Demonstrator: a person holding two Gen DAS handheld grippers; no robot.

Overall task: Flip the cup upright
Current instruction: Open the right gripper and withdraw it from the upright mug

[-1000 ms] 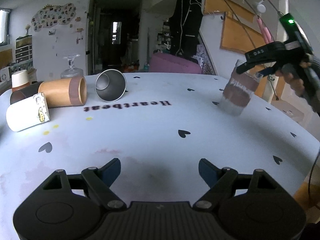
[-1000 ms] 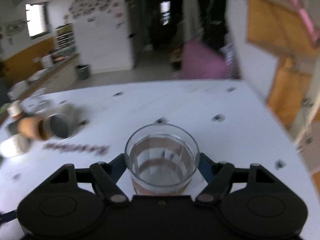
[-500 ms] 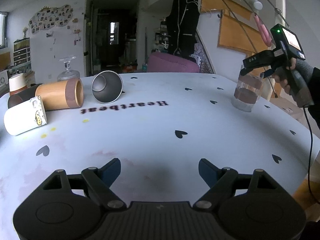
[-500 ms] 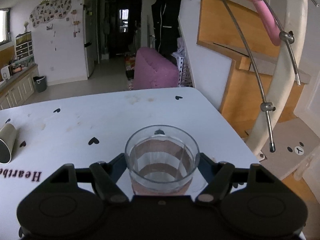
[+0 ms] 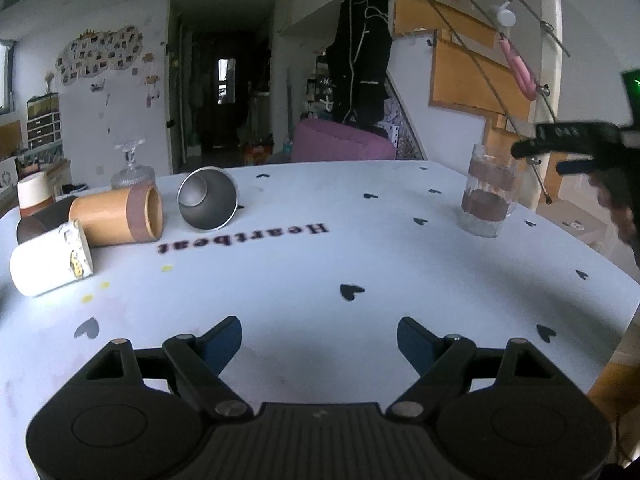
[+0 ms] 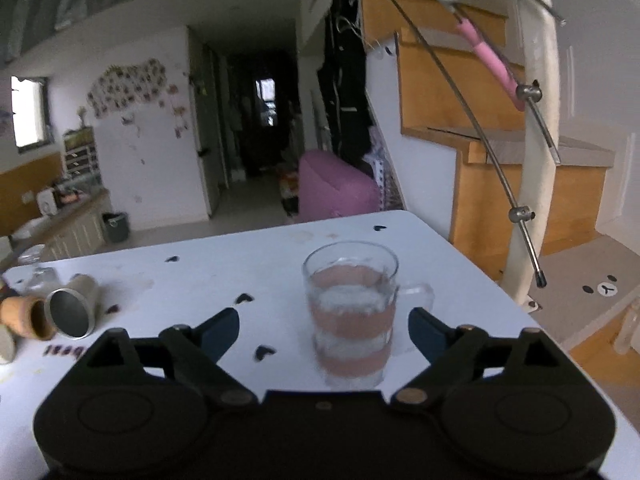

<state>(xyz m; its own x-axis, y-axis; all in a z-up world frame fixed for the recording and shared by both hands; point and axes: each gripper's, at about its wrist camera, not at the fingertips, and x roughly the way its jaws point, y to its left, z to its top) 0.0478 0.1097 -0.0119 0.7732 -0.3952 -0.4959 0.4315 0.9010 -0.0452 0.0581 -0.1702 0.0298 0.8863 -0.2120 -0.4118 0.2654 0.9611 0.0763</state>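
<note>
The glass cup is standing upright near the table's right edge, handle pointing right. The right gripper is hanging just behind it, jaws spread wide, touching nothing. The left gripper is hovering wide open over bare tabletop. Far left, a steel cup, bamboo cup and white mug are lying on their sides.

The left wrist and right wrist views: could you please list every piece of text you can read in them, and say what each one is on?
"Heartbeat": printed on the white table, upside down from the left wrist camera.
Part of the same word shows at the left edge of the right wrist view, too cut off and blurred to read.
White lettering on the right hand-held gripper: too blurred to read.
Yellow print on the white cup lying on its side: a picture, no legible text.
</note>
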